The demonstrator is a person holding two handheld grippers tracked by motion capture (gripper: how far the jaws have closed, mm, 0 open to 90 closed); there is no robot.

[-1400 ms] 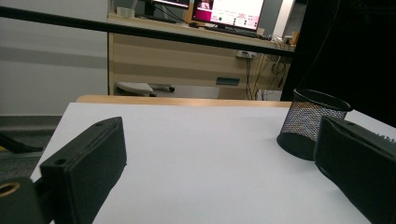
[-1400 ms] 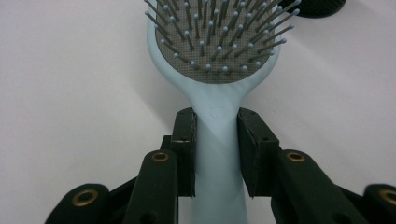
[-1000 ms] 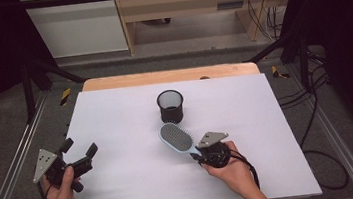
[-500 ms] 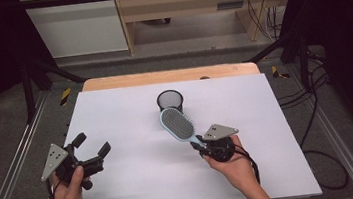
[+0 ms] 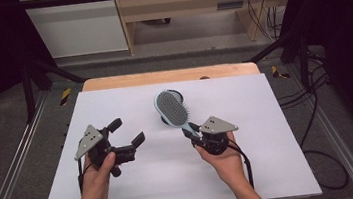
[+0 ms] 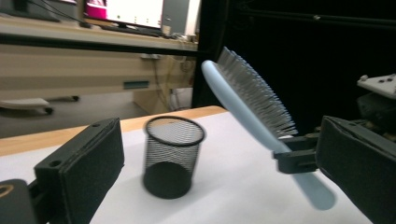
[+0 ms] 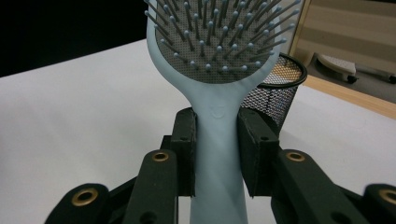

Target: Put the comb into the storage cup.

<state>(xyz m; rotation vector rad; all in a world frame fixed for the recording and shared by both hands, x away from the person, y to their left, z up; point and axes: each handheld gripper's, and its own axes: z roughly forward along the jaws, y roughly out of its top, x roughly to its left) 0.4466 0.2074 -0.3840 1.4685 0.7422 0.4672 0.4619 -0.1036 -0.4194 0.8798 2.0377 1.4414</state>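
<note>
The black wire-mesh pen cup (image 6: 173, 156) stands upright on the white table top (image 5: 140, 194) toward its far middle, and what shows of its inside in the left gripper view is bare — dark floor, nothing leaning in it. The pale blue paddle hairbrush (image 5: 171, 108) is off the table, tilted up with its bristled head above and in front of the cup. The right gripper (image 5: 193, 130) clamps the brush by its handle, jaws narrow and pressed on either side of it. The left gripper (image 5: 127, 131) hangs over the left part of the table, jaws spread wide with nothing between them.

From the high view the brush head covers most of the cup, leaving just a sliver of rim. The left gripper view gives the cup whole, beside the brush — the right gripper view shows its rim (image 7: 289, 70) just behind the brush head's right edge.
</note>
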